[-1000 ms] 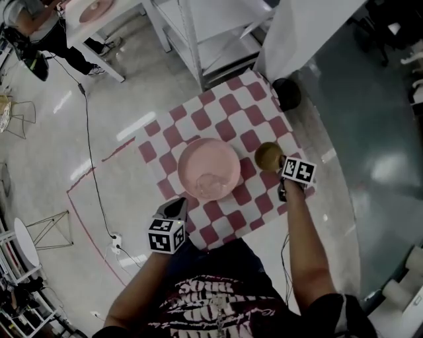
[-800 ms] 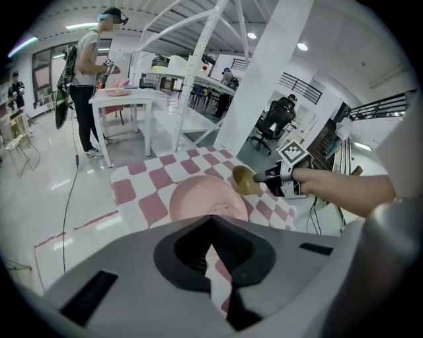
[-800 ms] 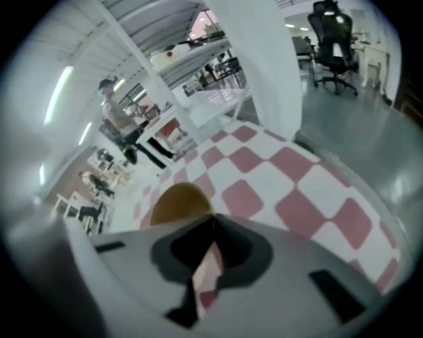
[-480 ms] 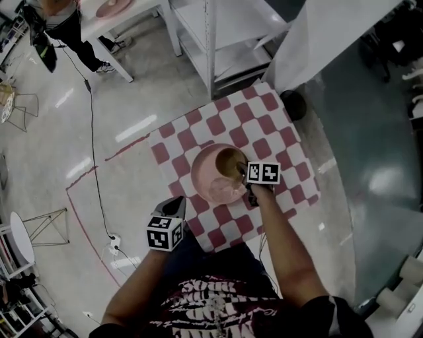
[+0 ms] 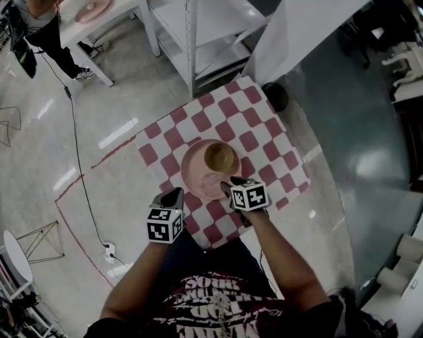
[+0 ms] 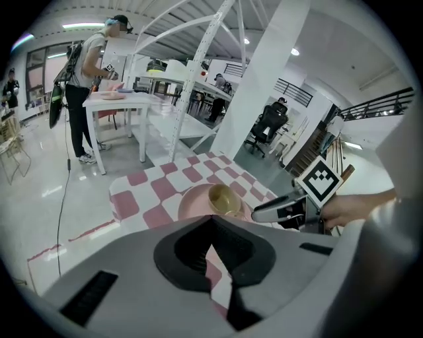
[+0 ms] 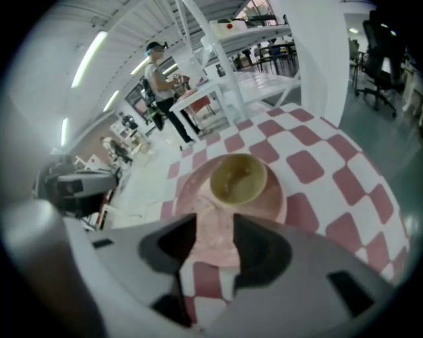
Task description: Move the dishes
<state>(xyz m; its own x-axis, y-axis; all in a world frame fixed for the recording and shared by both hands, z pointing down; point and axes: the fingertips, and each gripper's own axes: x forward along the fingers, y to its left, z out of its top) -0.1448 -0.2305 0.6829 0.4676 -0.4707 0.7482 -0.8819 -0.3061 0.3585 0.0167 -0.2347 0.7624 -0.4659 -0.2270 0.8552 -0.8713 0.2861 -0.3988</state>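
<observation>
A small yellow-green bowl [image 5: 220, 157] rests upright inside a wide pink plate [image 5: 198, 173] on the red-and-white checkered table [image 5: 258, 142]. My right gripper [image 5: 229, 187] hovers just short of the plate's near rim; its jaws have just been opening and stand open with nothing between them. Its own view looks down on the bowl [image 7: 238, 178] and the plate [image 7: 198, 204] beyond the open right gripper [image 7: 215, 232]. At the table's near-left edge, away from the plate, my left gripper [image 5: 173, 197] is shut and holds nothing. The left gripper view also shows the bowl [image 6: 223, 198].
A white shelving rack [image 5: 192, 33] and a white column [image 5: 297, 33] stand just past the table's far side. A dark round object [image 5: 274, 96] sits on the floor by the far right corner. A person [image 5: 39, 30] stands at another table [image 5: 99, 13] far left. A cable [image 5: 82, 171] runs across the floor.
My right gripper carried the bowl from the plate's right side onto the plate, let it go and drew back toward me. The left gripper barely shifted.
</observation>
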